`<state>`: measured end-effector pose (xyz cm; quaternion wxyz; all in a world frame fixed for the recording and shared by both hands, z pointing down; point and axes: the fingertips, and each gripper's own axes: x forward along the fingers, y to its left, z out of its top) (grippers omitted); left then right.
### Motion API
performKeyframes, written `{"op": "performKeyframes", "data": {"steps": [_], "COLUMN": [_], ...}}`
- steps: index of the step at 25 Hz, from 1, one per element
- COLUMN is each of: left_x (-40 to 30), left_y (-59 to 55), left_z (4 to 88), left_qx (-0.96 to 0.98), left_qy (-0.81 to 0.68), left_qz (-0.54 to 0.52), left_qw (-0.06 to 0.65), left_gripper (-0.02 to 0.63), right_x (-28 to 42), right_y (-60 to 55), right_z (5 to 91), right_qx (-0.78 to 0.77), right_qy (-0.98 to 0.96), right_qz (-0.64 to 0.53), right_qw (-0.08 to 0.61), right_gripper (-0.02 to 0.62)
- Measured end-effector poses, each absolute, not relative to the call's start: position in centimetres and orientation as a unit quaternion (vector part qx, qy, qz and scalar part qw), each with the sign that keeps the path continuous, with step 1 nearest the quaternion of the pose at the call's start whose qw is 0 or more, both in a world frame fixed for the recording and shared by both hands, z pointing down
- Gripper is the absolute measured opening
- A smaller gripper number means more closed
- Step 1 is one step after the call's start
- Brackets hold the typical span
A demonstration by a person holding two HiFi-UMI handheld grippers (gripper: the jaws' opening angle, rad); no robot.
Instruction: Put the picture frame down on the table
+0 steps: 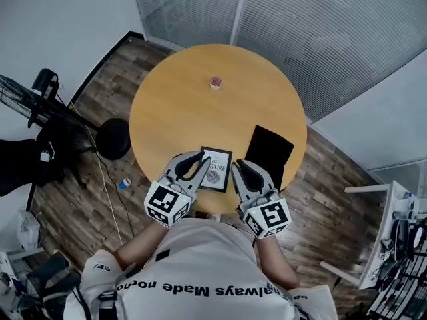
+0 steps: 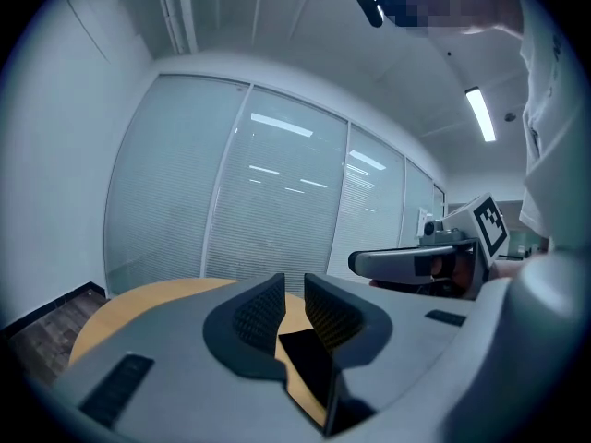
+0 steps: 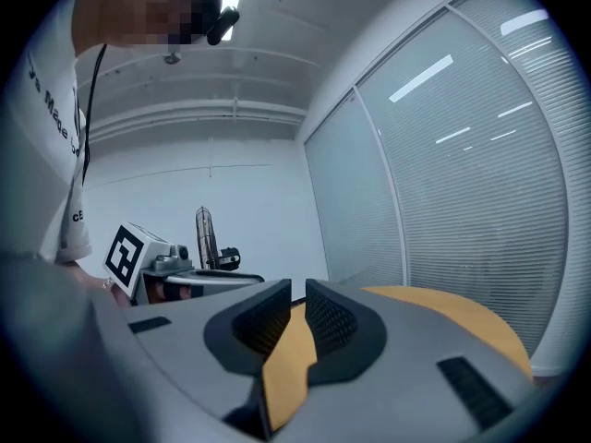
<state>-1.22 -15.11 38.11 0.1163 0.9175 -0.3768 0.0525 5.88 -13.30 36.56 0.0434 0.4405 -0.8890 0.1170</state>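
Observation:
The picture frame (image 1: 219, 167), black-edged with a white printed sheet, lies flat near the front edge of the round wooden table (image 1: 180, 105). My left gripper (image 1: 203, 157) hovers over its left edge and my right gripper (image 1: 237, 166) just off its right edge, both raised above it. In the left gripper view the left gripper (image 2: 294, 289) has only a narrow gap between its jaws, with nothing in it. The right gripper (image 3: 297, 293) is shut and empty. Each gripper shows in the other's view: the right gripper (image 2: 416, 261), the left gripper (image 3: 185, 280).
A flat black board (image 1: 269, 151) lies on the table right of the frame, reaching the rim. A small round object (image 1: 215, 83) sits at the table's far side. A black stool (image 1: 113, 139) and a fan (image 1: 30, 105) stand at the left; glass partitions stand behind.

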Motion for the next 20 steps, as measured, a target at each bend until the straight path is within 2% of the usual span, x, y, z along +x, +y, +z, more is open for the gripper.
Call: {"op": "performKeyframes", "data": {"steps": [20], "left_x": [-2.0], "left_y": [-12.7], "left_z": [29.9], "left_qx": [0.929], "left_qy": [-0.364], "left_qz": [0.010], "left_qw": [0.074], "left_gripper": [0.077], "right_x": [4.7], "right_y": [-10.7], "right_z": [27.8], "right_qx": [0.433], "right_qy": [-0.900], "right_qz": [0.051], "right_qw": [0.019], "right_gripper": [0.066]}}
